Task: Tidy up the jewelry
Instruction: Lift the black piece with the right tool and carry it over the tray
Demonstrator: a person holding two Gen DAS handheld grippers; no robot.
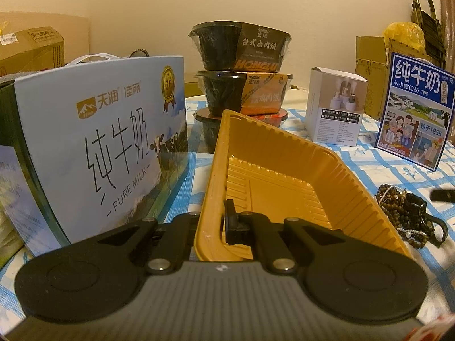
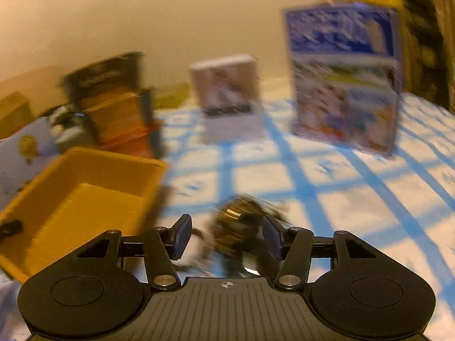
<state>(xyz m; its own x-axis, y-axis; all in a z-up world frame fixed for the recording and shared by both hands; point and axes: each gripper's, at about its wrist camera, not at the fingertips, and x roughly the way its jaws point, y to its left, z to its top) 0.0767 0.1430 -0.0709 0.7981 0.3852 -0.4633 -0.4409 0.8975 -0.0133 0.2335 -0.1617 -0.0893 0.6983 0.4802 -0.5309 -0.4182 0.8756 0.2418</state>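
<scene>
My left gripper [image 1: 213, 224] is shut on the near rim of a ribbed yellow plastic tray [image 1: 284, 176], which stands tilted over the checked tablecloth. A heap of dark bead bracelets [image 1: 403, 216] lies on the cloth right of the tray. In the blurred right wrist view my right gripper [image 2: 227, 236] is open, its blue pads either side of the bead heap [image 2: 241, 227]. The yellow tray [image 2: 79, 204] sits to its left.
A large milk carton box [image 1: 99, 147] stands close on the left. Stacked black rice bowls [image 1: 241, 68] stand behind the tray. A small white box [image 1: 335, 108] and a blue milk box [image 1: 415, 108] stand at the back right on the blue-checked tablecloth [image 2: 327, 187].
</scene>
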